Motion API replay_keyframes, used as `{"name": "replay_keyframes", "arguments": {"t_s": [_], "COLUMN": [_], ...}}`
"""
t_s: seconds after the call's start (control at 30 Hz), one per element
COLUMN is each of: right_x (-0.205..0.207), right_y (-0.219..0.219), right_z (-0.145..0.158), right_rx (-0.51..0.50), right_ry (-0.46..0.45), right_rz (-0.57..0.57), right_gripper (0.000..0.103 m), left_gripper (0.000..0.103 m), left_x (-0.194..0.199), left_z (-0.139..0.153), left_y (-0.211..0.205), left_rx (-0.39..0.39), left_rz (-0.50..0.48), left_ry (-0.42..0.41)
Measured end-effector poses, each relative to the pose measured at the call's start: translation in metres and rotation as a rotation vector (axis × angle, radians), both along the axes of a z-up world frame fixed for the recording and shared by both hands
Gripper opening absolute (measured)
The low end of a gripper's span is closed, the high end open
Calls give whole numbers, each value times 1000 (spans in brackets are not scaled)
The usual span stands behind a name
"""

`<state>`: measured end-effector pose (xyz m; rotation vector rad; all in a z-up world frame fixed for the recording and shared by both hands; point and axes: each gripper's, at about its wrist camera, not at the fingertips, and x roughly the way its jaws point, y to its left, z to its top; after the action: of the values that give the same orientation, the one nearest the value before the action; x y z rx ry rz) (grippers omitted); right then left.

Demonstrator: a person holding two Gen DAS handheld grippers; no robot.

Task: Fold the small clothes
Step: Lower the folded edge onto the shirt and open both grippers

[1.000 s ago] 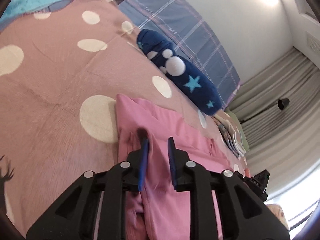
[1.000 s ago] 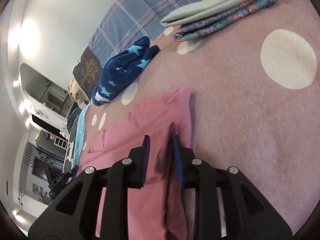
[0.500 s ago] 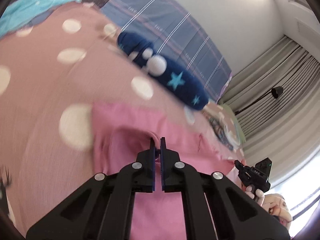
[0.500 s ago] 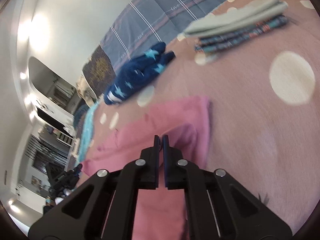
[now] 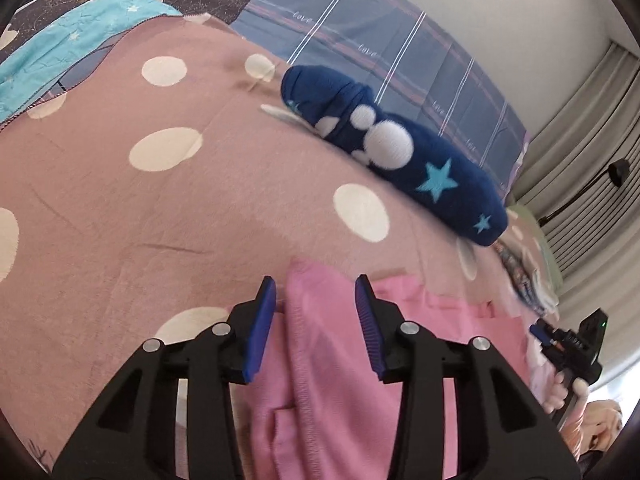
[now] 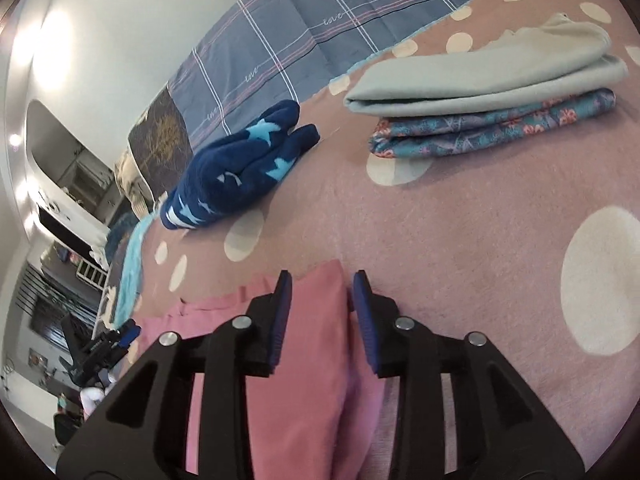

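Observation:
A pink garment (image 5: 332, 364) lies folded over on the pink polka-dot blanket (image 5: 160, 208). My left gripper (image 5: 316, 292) is open, its jaws standing on either side of the garment's folded edge without pinching it. In the right wrist view the same pink garment (image 6: 308, 360) lies between the open jaws of my right gripper (image 6: 322, 286), at its other end. The right gripper also shows at the far right of the left wrist view (image 5: 568, 344), and the left gripper shows at the left of the right wrist view (image 6: 104, 348).
A rolled dark blue star-print garment (image 5: 400, 152) lies beyond the pink one, also in the right wrist view (image 6: 240, 172). A folded stack, grey cloth (image 6: 480, 80) over a floral one (image 6: 492, 128), sits at the back right. A plaid pillow (image 6: 320, 28) lies behind.
Both grippers closed on the pink garment's edges, carried them over in a fold, then opened and let go. The garment now lies doubled between the open jaws.

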<state>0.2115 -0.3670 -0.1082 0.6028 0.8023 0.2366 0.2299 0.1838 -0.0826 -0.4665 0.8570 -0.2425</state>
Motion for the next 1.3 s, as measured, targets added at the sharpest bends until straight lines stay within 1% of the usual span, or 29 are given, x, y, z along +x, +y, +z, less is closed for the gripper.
{"name": "replay_keyframes", "arguments": {"t_s": [0.07,0.17,0.23,0.27,0.3,0.33,0.37,0.43,0.47,0.53,0.6,0.7,0.73,0.77,0.8,0.83,0.87,0.9,0.93,0.97,1.0,1.07,1.13,1.17,1.23,1.3], "right_x": [5,17,26,29,30,28,23,14,9,6,10,23,29,33,35,34,28,23,15,3,-8,-37,-66,-85,-116,-148], "right_y": [5,18,26,30,34,36,36,32,27,21,16,11,11,11,11,11,9,7,6,5,4,3,2,0,-3,-6], "right_z": [2,0,-6,-8,-8,-6,2,16,24,33,36,19,6,-4,-15,-21,-24,-23,-20,-14,-9,0,2,1,-4,-14], "right_rx": [-9,-76,-98,-105,-116,-133,-151,-124,-96,-73,-81,-89,-101,-117,-130,-128,-112,-108,-108,-114,-119,-118,-107,-100,-84,-66], "right_ry": [5,28,61,69,61,45,1,-72,-101,-135,-137,-74,-27,16,65,81,79,69,55,32,13,-19,-35,-38,-29,-3], "right_rz": [21,64,90,106,124,127,106,78,60,34,7,-34,-36,-40,-46,-47,-51,-53,-51,-46,-36,-8,11,16,20,11], "right_gripper": [37,44,45,40,10,4,3,3,3,3,3,3,4,9,10,10,11,12,15,17,19,22,26,28,28,28], "left_gripper": [44,44,43,34,21,3,3,2,2,2,2,3,3,6,8,11,14,16,21,27,30,39,39,40,40,40], "left_x": [3,12,16,17,17,16,14,8,7,6,10,24,29,32,33,32,27,19,12,3,-9,-42,-81,-98,-136,-165], "left_z": [-4,-13,-14,-13,-11,-7,-1,15,19,30,34,21,11,4,-2,-6,-5,0,5,11,18,33,39,39,33,25], "left_y": [1,-2,-4,-5,-6,-6,-5,-2,-1,2,-1,-8,-11,-12,-13,-11,-8,-4,-2,-1,1,6,12,14,21,28], "left_rx": [17,52,62,61,47,32,23,10,3,-11,26,73,103,131,146,136,111,81,71,70,74,77,58,51,39,15], "left_rz": [-7,-18,-29,-39,-49,-57,-59,-53,-51,-48,-40,-62,-67,-61,-56,-55,-54,-54,-58,-63,-72,-101,-129,-139,-147,-140], "left_ry": [20,68,72,71,65,55,36,-30,-44,-83,-102,-62,-33,-10,8,20,17,6,-6,-22,-45,-95,-131,-134,-125,-109]}}
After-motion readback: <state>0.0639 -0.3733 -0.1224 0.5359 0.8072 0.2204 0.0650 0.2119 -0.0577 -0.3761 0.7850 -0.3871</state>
